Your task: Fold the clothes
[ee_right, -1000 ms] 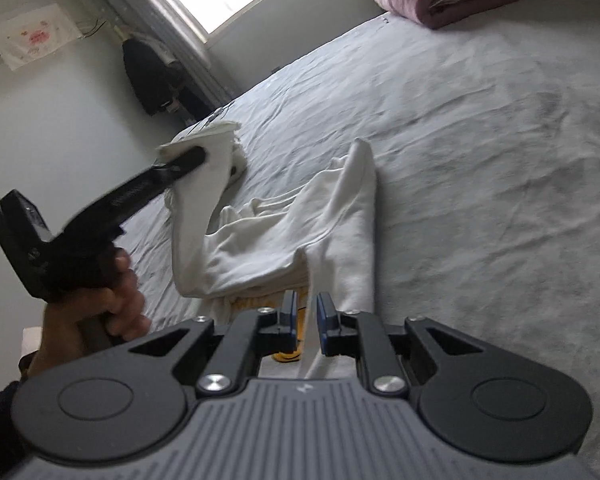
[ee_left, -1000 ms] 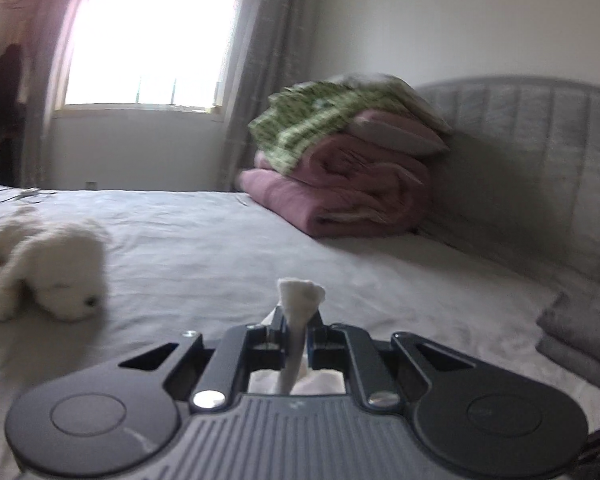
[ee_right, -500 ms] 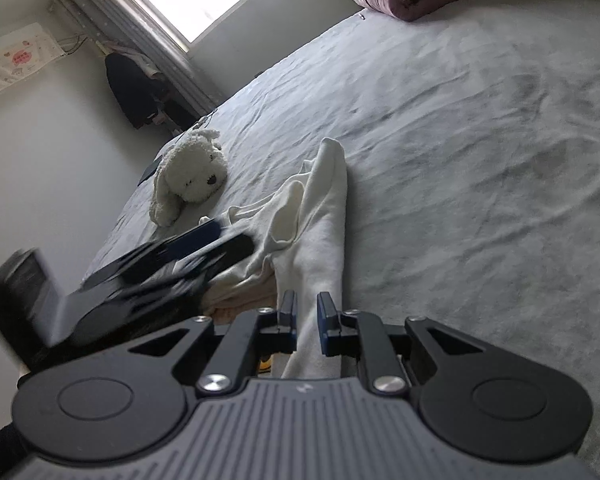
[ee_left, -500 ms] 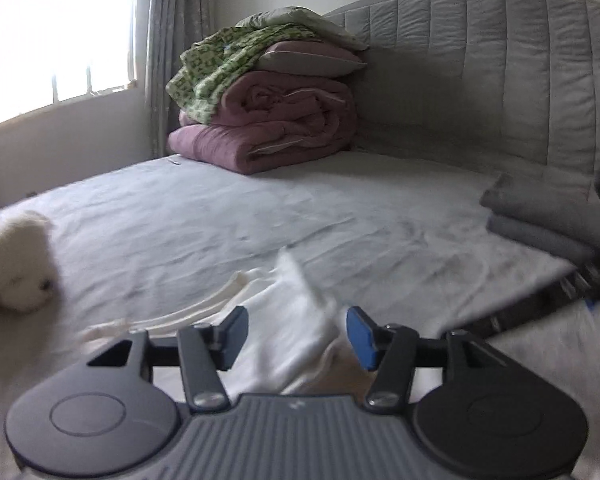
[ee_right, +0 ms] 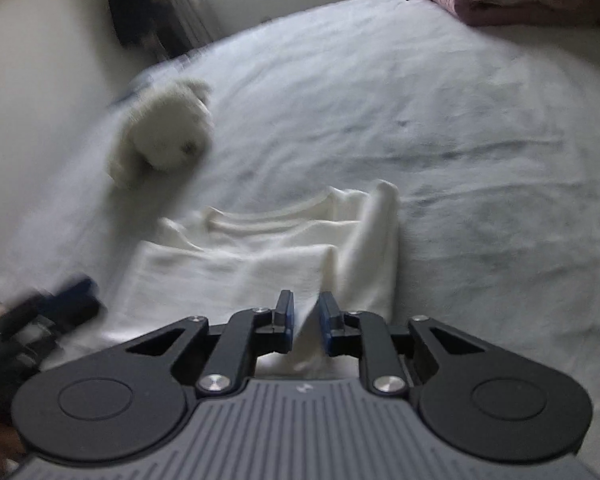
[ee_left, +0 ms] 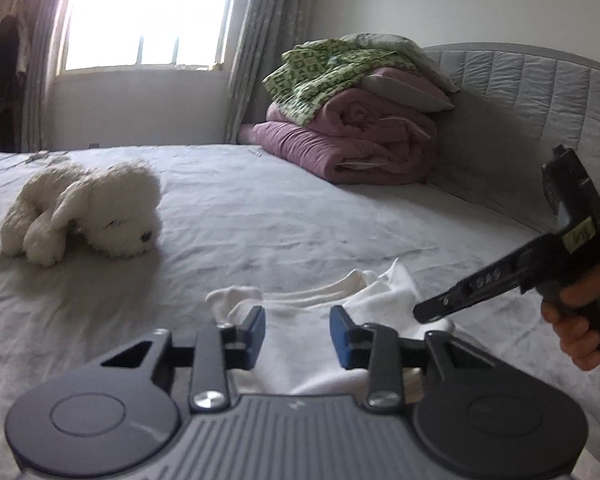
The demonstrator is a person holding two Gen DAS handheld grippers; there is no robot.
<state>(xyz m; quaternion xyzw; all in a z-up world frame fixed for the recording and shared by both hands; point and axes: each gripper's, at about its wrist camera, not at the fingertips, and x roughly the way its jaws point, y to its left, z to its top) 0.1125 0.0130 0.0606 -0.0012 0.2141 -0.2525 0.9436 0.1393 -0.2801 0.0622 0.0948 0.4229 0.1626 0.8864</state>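
left gripper [ee_left: 297,330] jaws closing with nothing pinched, white shirt [ee_left: 324,320] lying on the bed [ee_left: 300,216] under and past them, right gripper [ee_right: 305,318] clenched on a shirt fold, fluffy toy dog [ee_left: 84,210] farther off, near the bed's left edge

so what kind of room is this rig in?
A bedroom, almost certainly: the white garment lies on a made bed with a padded grey headboard, folded quilts stacked against it, and a plush dog on the sheet.
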